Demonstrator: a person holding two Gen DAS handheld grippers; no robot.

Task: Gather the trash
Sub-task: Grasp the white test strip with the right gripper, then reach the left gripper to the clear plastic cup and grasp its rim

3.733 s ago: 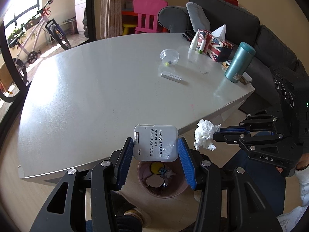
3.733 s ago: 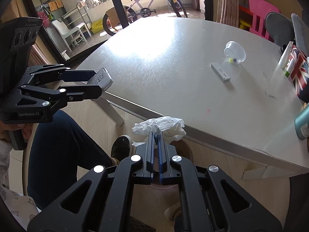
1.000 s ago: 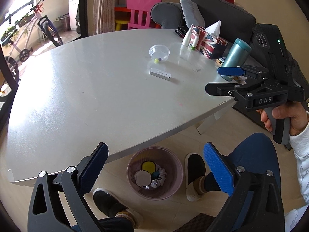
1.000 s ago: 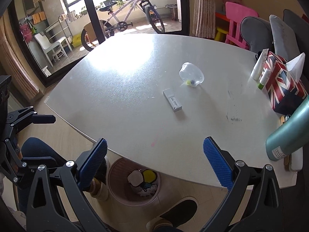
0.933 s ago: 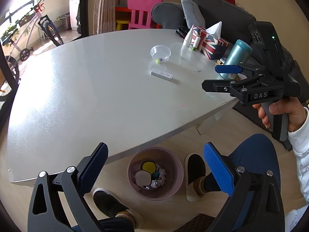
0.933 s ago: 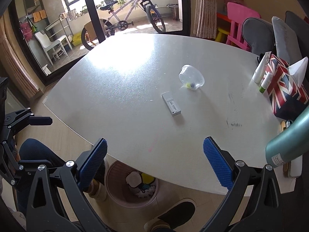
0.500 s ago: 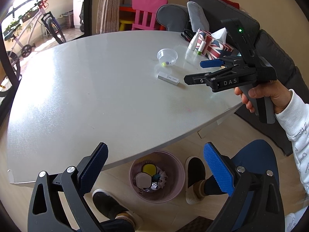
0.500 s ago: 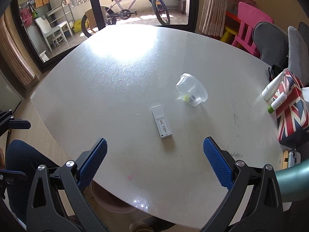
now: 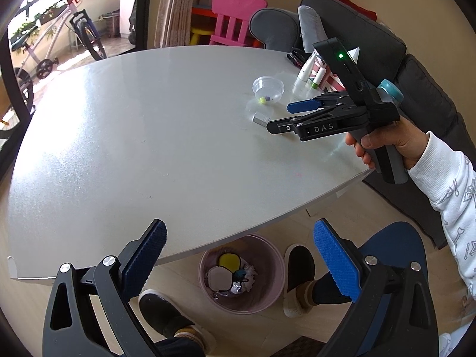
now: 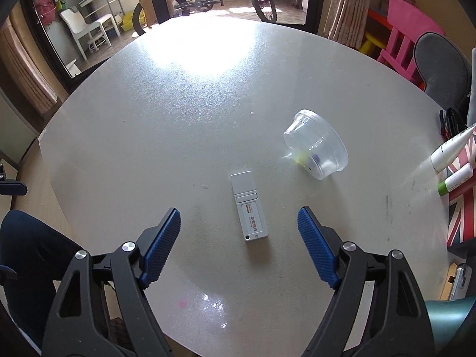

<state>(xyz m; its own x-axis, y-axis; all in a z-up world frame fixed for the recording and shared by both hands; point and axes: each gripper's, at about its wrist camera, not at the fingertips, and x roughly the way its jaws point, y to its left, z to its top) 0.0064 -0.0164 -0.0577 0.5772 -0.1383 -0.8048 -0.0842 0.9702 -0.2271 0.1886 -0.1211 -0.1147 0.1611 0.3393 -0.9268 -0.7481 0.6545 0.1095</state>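
Observation:
A flat white stick-shaped device (image 10: 249,206) lies on the grey table (image 10: 166,113), just ahead of my open right gripper (image 10: 239,247), between its jaws' lines. In the left wrist view its end (image 9: 260,118) shows beside the right gripper (image 9: 293,116). A clear plastic cup (image 10: 316,148) lies on its side beyond it, with small coloured bits inside; it also shows in the left wrist view (image 9: 267,88). My left gripper (image 9: 239,264) is open and empty, above the pink bin (image 9: 241,272) on the floor, which holds trash.
A Union Jack tissue box (image 10: 464,199), two white tubes (image 10: 452,163) and a teal flask (image 10: 446,318) stand at the table's right edge. The person's shoes (image 9: 297,273) flank the bin. A sofa (image 9: 386,47) and pink chair (image 9: 235,17) lie beyond.
Both grippers have let go of their trash, which now lies in the bin. My right gripper has moved forward over the table toward the white device. My left gripper stays open near the bin.

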